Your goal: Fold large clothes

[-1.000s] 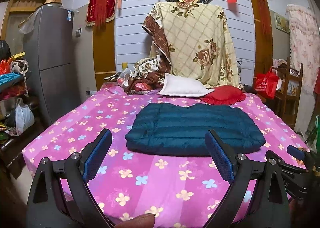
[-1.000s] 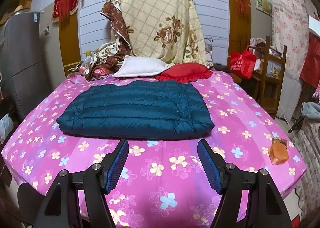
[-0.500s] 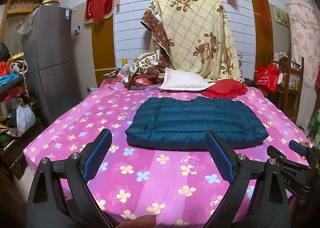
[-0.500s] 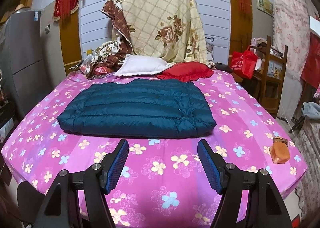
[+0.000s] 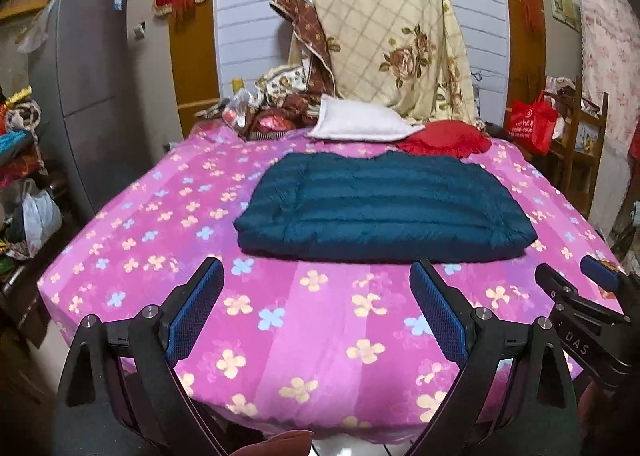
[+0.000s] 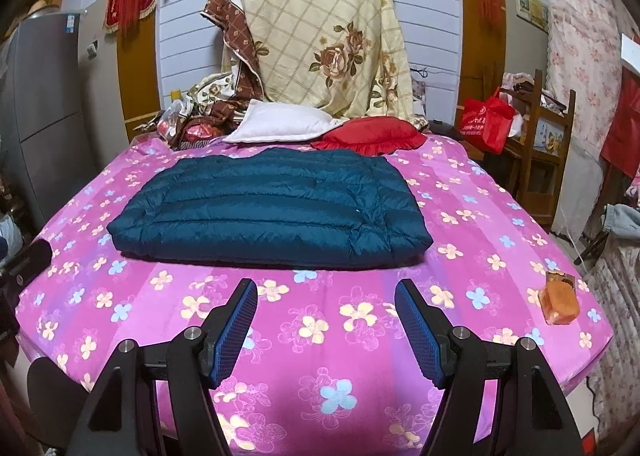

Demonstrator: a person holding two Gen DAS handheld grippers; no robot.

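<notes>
A dark teal quilted down jacket [image 5: 384, 208] lies folded into a flat rectangle in the middle of the bed with the pink flowered sheet [image 5: 312, 320]. It also shows in the right wrist view [image 6: 272, 208]. My left gripper [image 5: 316, 288] is open and empty, held back over the bed's near edge, short of the jacket. My right gripper [image 6: 326, 304] is open and empty too, above the sheet [image 6: 352, 336] in front of the jacket. The right gripper's tip shows at the right edge of the left wrist view [image 5: 576, 292].
A white pillow [image 6: 280, 126] and a red cushion [image 6: 372, 134] lie behind the jacket, with a flowered blanket [image 6: 320, 40] draped at the headboard. An orange packet [image 6: 558, 298] sits at the bed's right corner. A grey fridge [image 5: 92, 96] stands left, a wooden chair [image 6: 536, 144] right.
Both grippers have drawn back and risen a little from the bed; the jacket looks farther off and more of the near edge shows. Both stay open.
</notes>
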